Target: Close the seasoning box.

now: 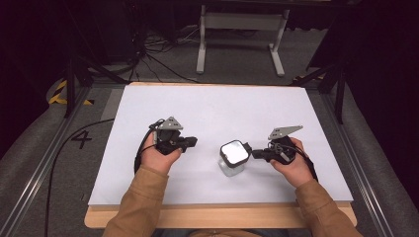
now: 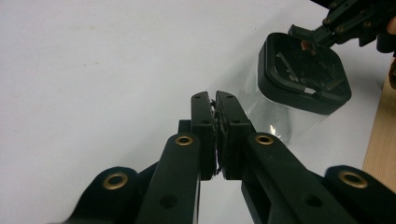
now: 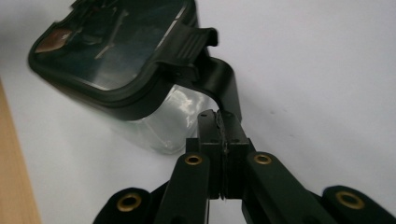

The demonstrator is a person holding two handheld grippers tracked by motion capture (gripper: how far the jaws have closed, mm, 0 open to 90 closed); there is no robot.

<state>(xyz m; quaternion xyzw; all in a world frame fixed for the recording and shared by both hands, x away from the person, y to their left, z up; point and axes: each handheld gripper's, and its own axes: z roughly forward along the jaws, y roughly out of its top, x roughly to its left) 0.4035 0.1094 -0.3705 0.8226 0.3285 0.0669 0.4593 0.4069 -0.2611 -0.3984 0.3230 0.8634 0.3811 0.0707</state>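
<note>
Right gripper [image 1: 255, 153]: jaws are seen pressed together in the right gripper view, clamped on the black strap [image 3: 224, 91] that hangs from the lid's latch. In the high view this gripper is held at about 3 o'clock of the jar, touching it at the lid edge.

Left gripper [image 1: 192, 142]: jaws are brought together with nothing between them; it is held apart from the jar, at roughly 9 o'clock of it.

Jar [image 1: 232, 167]: a clear, square container is stood upright on the white table [image 1: 207, 106], near the front edge, between the two grippers. It is topped by a black-rimmed lid [image 1: 234, 151] with a glossy pane.

A wooden board edge [image 1: 217, 215] is noted at 6 o'clock, under the white surface.
</note>
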